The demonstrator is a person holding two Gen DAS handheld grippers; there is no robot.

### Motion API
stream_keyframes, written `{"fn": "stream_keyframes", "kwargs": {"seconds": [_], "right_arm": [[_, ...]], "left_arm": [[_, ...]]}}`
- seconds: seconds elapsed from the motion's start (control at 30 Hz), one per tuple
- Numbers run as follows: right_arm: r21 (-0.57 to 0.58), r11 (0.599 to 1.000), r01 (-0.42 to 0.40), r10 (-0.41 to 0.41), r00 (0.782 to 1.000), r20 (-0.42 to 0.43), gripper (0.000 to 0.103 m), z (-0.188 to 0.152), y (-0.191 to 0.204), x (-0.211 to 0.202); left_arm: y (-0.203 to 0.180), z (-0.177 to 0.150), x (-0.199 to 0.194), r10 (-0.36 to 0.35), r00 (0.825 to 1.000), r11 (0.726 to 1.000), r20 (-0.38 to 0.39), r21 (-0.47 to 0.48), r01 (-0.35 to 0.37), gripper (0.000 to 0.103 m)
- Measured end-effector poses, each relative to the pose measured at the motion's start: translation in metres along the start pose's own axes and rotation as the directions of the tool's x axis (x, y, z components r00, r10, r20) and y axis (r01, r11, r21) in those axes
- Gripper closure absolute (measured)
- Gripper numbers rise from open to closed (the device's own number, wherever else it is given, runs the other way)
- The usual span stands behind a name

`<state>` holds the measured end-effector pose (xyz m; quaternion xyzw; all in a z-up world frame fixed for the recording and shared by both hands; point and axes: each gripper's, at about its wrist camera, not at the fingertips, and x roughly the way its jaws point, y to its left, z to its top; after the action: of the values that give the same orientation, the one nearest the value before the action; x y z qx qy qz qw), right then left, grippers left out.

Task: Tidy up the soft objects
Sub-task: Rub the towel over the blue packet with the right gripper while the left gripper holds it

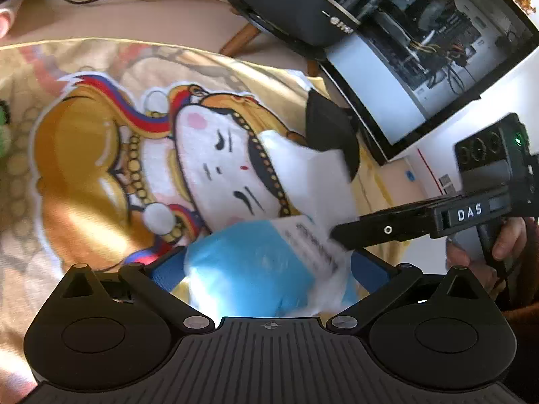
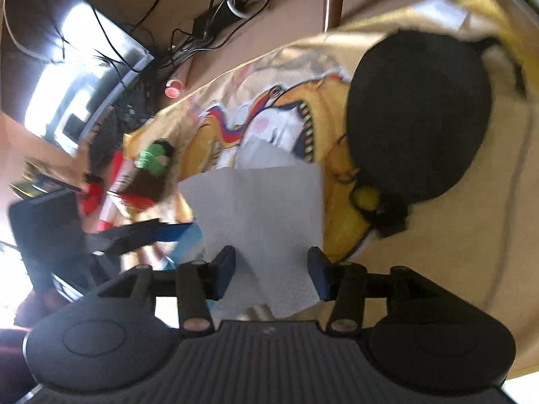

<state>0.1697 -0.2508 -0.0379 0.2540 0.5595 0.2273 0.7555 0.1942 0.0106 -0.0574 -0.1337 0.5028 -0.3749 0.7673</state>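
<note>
Your left hand-held gripper [image 1: 267,269] is clamped on a light-blue packet [image 1: 256,269] with a white printed label, its blue pads [image 1: 166,271] pressing the packet's sides just in front of the camera; the packet is blurred, so you cannot read the label. That packet sits over the near edge of the golden printed cloth [image 1: 84,175], the landmark for everything here, which lies spread on the tan tabletop [image 1: 141,17] and carries a cartoon face with red and blue trim. Your right hand-held gripper [image 2: 271,267] stands released, its jaws apart on either side of a white paper tissue [image 2: 262,202] without pressing it; the tissue lies flat on the cloth's near portion, overlapping the cartoon print and reaching back under the gripper body. In the left wrist view the same gripper enters from the cloth's right side, its black finger tip touching the packet's white label, with your hand [image 1: 505,245] around its handle. A black rounded soft thing [image 2: 417,114], perhaps a cap, rests on the cloth toward its far right corner, with a small yellow patch at its lower edge. A green and brown soft toy [image 2: 155,158] lies at the cloth's left edge, beside red and white items too blurred to name. Beyond the cloth's far edge lie tangled black cables [image 2: 202,23] and a dark monitor [image 1: 431,43] on a stand.
</note>
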Motion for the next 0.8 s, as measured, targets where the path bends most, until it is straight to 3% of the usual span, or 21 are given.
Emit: {"fn": "stream_keyframes", "kwargs": {"seconds": [0.13, 0.2, 0.3, 0.4, 0.47, 0.6, 0.7, 0.8], "right_arm": [[-0.034, 0.999, -0.008, 0.008, 1.000, 0.003, 0.054, 0.006, 0.008, 0.017], [-0.114, 0.993, -0.004, 0.007, 1.000, 0.028, 0.074, 0.015, 0.023, 0.025], [-0.280, 0.959, 0.050, -0.025, 0.996, 0.090, 0.078, 0.032, 0.053, 0.036], [-0.388, 0.911, 0.140, -0.087, 0.985, 0.151, 0.092, 0.043, 0.074, 0.041], [-0.415, 0.896, 0.157, -0.091, 0.981, 0.173, 0.093, 0.047, 0.079, 0.034], [-0.433, 0.897, 0.090, -0.033, 0.990, 0.138, 0.094, 0.039, 0.082, 0.006], [-0.440, 0.897, -0.043, 0.063, 0.997, 0.032, 0.094, 0.021, 0.090, -0.011], [-0.413, 0.897, -0.160, 0.129, 0.986, -0.102, 0.094, 0.001, 0.097, 0.001]], "left_arm": [[-0.001, 0.002, 0.003, -0.031, 0.999, 0.999, 0.035, 0.013, 0.031, 0.000], [-0.002, 0.006, 0.002, -0.047, 0.997, 0.999, 0.067, 0.028, 0.045, 0.000], [-0.008, 0.020, -0.002, -0.002, 0.990, 0.994, 0.138, 0.109, -0.014, 0.000], [-0.006, 0.030, -0.016, 0.057, 0.985, 0.991, 0.163, 0.108, -0.075, 0.000], [-0.001, 0.030, -0.032, 0.068, 0.981, 0.993, 0.180, 0.083, -0.084, 0.000], [0.018, 0.015, -0.077, 0.059, 0.972, 0.998, 0.229, -0.020, -0.056, 0.000], [0.035, -0.002, -0.091, -0.052, 0.979, 0.990, 0.199, -0.118, 0.077, 0.000], [0.036, -0.021, -0.088, -0.132, 0.976, 0.976, 0.171, -0.150, 0.159, 0.000]]}}
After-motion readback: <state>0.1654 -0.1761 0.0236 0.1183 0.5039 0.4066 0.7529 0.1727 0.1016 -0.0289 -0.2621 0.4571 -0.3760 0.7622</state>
